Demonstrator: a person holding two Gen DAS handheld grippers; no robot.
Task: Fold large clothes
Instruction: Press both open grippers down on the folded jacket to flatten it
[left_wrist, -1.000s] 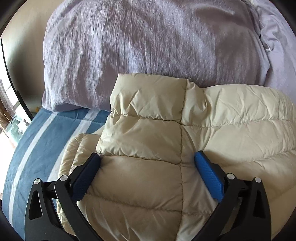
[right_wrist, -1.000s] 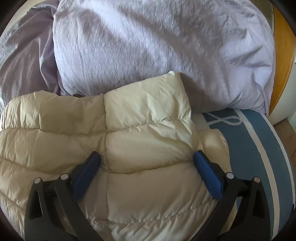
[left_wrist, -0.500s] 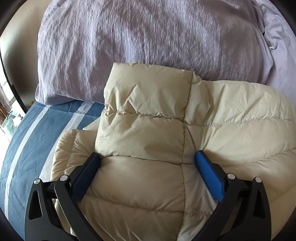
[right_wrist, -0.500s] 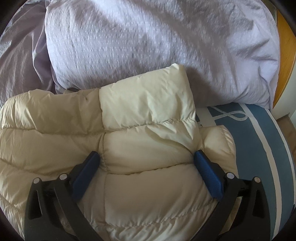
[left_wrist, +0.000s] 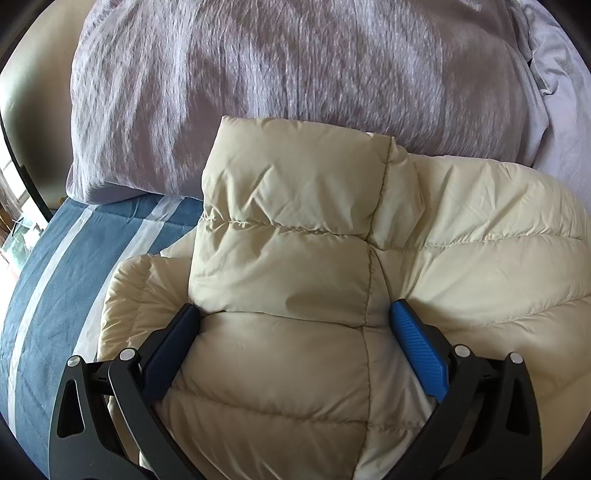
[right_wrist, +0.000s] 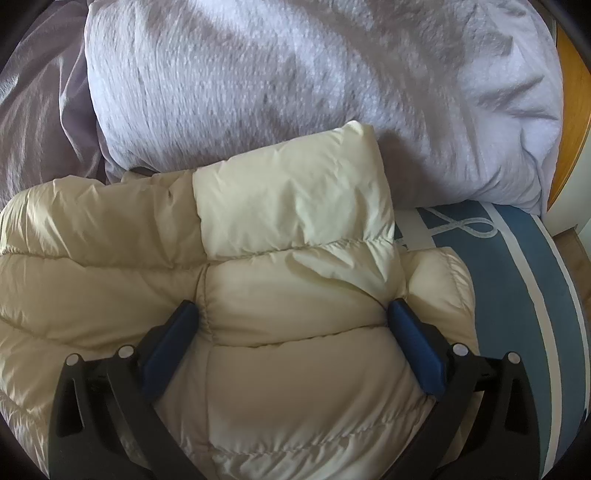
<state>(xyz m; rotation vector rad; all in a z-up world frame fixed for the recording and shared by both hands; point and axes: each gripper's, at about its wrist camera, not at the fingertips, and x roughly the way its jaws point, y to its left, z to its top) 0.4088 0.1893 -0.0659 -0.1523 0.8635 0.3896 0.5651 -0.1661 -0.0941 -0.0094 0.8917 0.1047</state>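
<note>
A cream quilted puffer jacket (left_wrist: 295, 266) lies on the bed, with a folded-over panel on top whose far edge reaches the pillows. My left gripper (left_wrist: 295, 317) is open and straddles the jacket's left part, its blue pads (left_wrist: 419, 350) set against the padding on either side. The same jacket (right_wrist: 295, 229) fills the right wrist view. There my right gripper (right_wrist: 291, 317) is open too and spans the jacket's right part, a pad (right_wrist: 415, 350) touching the fabric on each side. The jacket's lower half is hidden under both grippers.
Two lilac pillows (left_wrist: 295, 85) (right_wrist: 314, 81) lie just beyond the jacket. The blue bedspread with white stripes (left_wrist: 55, 280) (right_wrist: 517, 280) shows at the outer sides. A wooden headboard edge (right_wrist: 570, 122) is at the far right, and a window at the far left.
Both views have crept forward and nearer the jacket. Its folded panel now looks larger and sits higher in the frame, closer to the pillows. The finger spacing is the same.
</note>
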